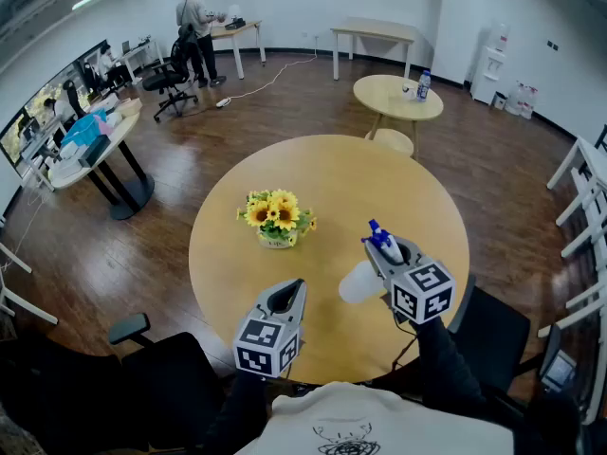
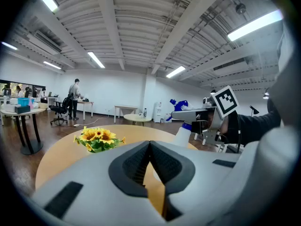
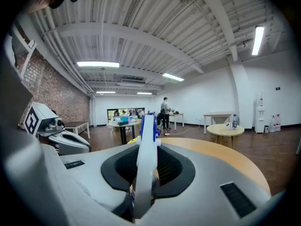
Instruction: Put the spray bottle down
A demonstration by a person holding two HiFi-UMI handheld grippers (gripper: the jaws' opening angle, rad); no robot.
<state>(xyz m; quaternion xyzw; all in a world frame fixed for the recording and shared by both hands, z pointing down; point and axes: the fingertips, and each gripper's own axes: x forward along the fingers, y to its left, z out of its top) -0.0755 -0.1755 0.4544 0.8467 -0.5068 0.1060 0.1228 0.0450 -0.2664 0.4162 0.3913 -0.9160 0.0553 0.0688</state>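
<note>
Head view: spray bottle [image 1: 363, 278], right gripper [image 1: 387, 254]

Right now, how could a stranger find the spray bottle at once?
Start at the big round wooden table in the room's middle. Over its near right part, the right gripper holds the spray bottle. It is white with a blue nozzle, unlike the yellow sunflowers nearby.

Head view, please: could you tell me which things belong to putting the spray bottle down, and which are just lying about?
In the job:
spray bottle, clamped in the right claw; round table beneath it.

Lying about:
sunflowers on that table; shut, empty left claw; water bottle on the small far table.
</note>
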